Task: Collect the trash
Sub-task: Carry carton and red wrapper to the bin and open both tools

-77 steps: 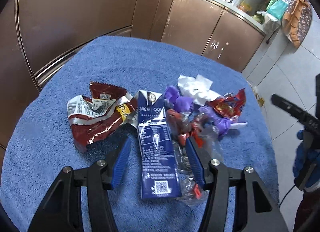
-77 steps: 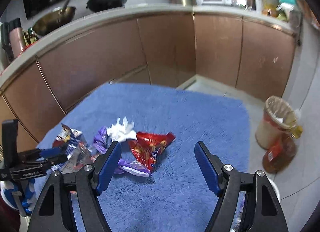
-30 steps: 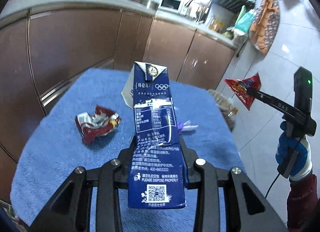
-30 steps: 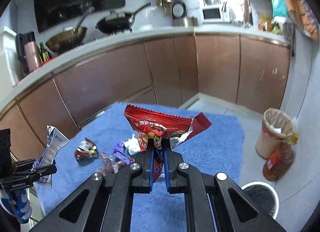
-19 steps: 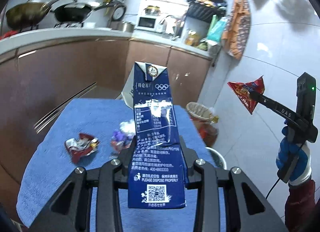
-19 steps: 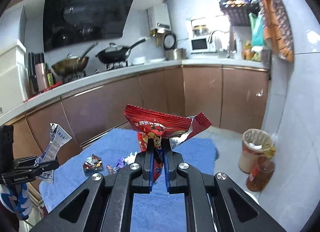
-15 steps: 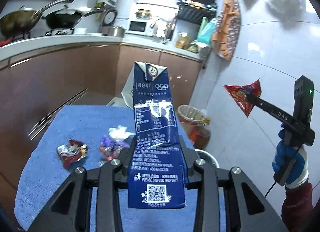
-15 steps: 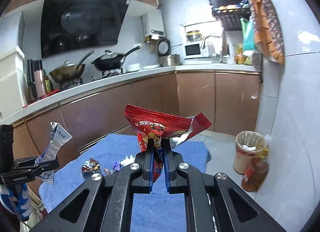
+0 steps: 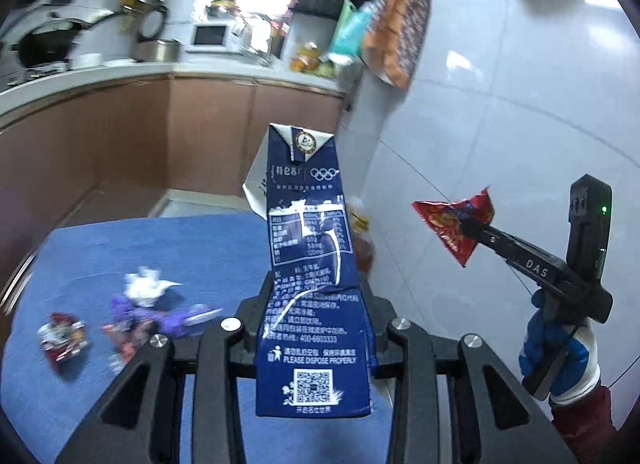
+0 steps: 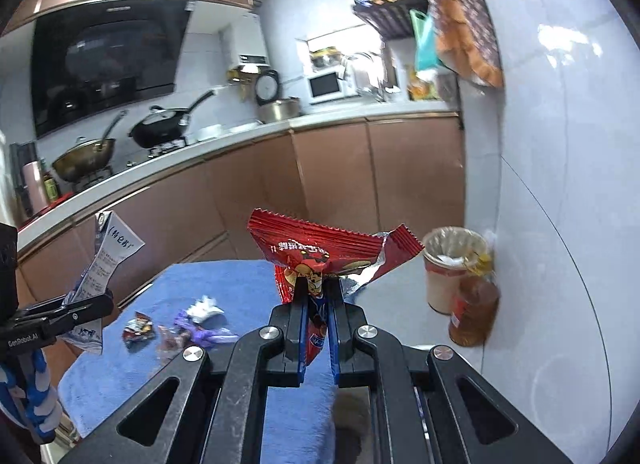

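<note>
My left gripper is shut on a flattened blue milk carton and holds it high above the blue-towelled table. The carton also shows in the right wrist view. My right gripper is shut on a red snack wrapper, raised off the table; the wrapper shows in the left wrist view too. A red crumpled wrapper, purple wrappers and a white paper wad lie on the towel.
A lined waste bin stands on the floor by the white tiled wall, with a brown bottle in front of it. Brown kitchen cabinets run behind the table.
Both grippers closed on their items, lifted them off the towel and have swung to the right, toward the tiled wall and the bin.
</note>
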`<state>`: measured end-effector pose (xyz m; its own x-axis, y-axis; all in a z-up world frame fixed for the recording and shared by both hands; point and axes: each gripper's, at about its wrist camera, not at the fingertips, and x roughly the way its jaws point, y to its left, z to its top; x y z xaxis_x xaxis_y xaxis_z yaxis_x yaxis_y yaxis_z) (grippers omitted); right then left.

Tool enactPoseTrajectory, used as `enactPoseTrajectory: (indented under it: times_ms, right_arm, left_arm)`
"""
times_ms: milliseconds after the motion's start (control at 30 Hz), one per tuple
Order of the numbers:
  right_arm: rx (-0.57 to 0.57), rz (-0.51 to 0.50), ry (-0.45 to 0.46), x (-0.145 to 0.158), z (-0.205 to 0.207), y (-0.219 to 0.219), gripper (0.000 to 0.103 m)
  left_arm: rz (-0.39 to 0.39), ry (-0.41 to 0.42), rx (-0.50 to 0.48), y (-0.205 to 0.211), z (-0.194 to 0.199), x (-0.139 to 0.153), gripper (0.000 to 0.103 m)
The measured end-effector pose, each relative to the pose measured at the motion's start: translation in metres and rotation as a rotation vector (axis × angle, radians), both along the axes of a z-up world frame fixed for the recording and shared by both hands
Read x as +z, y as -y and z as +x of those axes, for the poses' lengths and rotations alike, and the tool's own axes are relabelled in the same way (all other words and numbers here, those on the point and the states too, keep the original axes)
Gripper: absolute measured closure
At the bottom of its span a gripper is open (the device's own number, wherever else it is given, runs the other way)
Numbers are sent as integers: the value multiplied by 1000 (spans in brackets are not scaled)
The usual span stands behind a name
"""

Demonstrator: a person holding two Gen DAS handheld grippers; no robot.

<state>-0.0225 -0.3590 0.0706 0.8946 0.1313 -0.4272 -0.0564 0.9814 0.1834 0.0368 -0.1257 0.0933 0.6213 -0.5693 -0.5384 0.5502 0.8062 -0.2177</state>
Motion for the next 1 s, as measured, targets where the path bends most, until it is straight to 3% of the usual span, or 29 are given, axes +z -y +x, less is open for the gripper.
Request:
enactPoseTrajectory:
  times_ms: [167, 333, 533, 767, 1000]
  right_arm:
    - [-67, 40, -74, -35, 19, 32, 95]
    - [-141, 86, -188, -89, 47, 66, 94]
    - [-203, 133, -301, -144, 78, 100, 94]
    - [-250, 170, -405, -193, 100, 129, 92]
    - [-283, 209, -459, -219, 114, 147, 90]
  left_arm:
    - [84, -63, -107, 67, 34, -31, 70]
    - [183, -127, -216, 137, 73, -72, 70]
    - [254, -226, -287, 202, 118, -126, 70]
    - [319, -326, -331, 247, 142, -186, 70]
    - [336, -392, -337, 270, 160, -218, 69]
